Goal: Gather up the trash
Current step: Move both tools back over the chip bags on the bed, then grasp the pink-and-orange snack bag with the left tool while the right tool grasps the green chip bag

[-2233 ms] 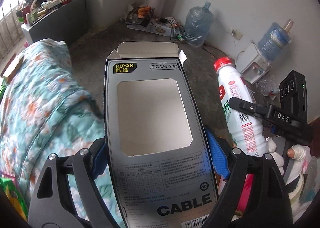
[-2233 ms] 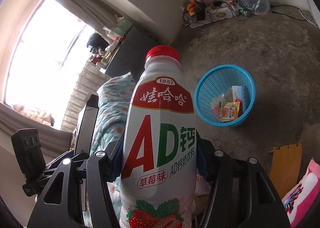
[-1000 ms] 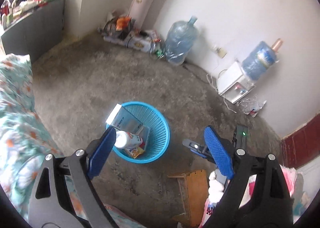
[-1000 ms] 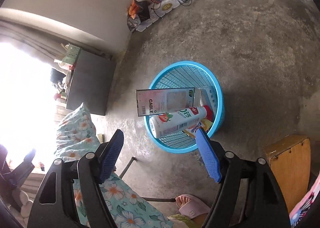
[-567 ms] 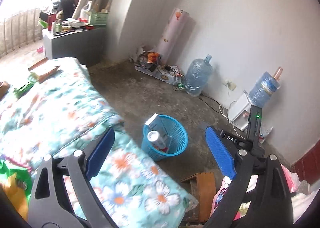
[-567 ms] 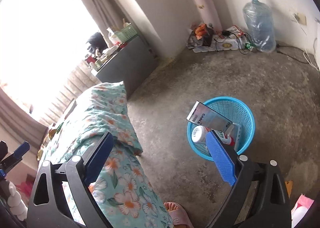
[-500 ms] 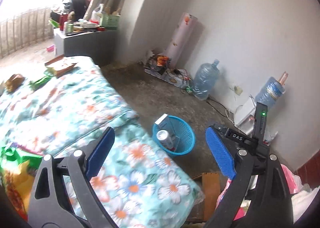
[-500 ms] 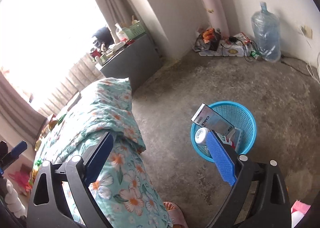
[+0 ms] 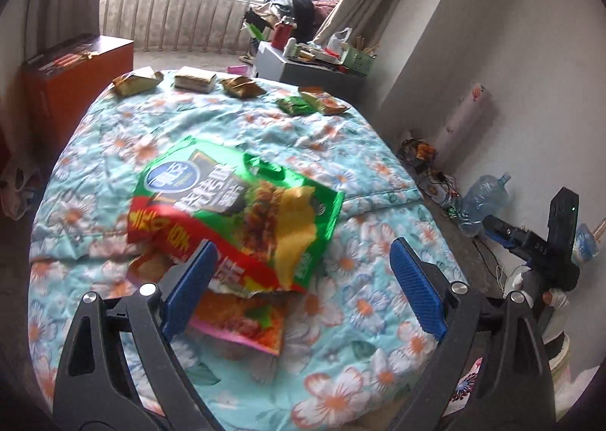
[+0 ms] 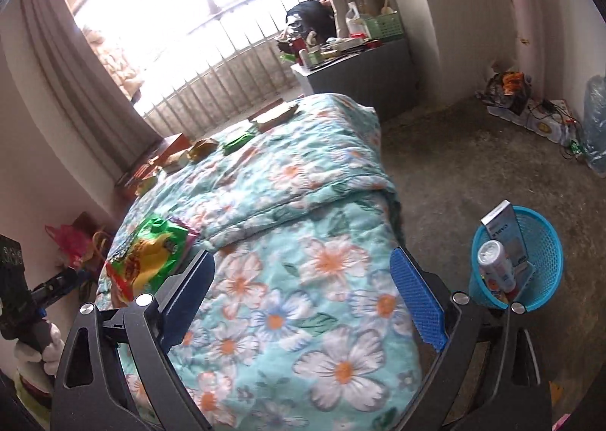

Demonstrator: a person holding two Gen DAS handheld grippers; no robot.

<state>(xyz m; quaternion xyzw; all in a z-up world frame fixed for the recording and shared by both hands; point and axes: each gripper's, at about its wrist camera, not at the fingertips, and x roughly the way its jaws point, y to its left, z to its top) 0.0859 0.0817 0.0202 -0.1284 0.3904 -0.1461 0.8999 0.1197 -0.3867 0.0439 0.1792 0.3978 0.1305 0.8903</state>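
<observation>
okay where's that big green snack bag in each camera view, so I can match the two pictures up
Left wrist view: the big green snack bag lies centre-left on the floral quilt, just beyond the open left gripper, on top of a pink packet.
Right wrist view: the same bag sits far left on the quilt, beside the open right gripper.
Shared landmark: the barred window behind the bed.

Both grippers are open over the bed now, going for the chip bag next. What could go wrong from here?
The green chip bag lies on top of a pink wrapper; the left gripper might pinch both or the quilt. The blue basket already has a box and bottle sticking up, so a dropped bag may slide off.
</observation>
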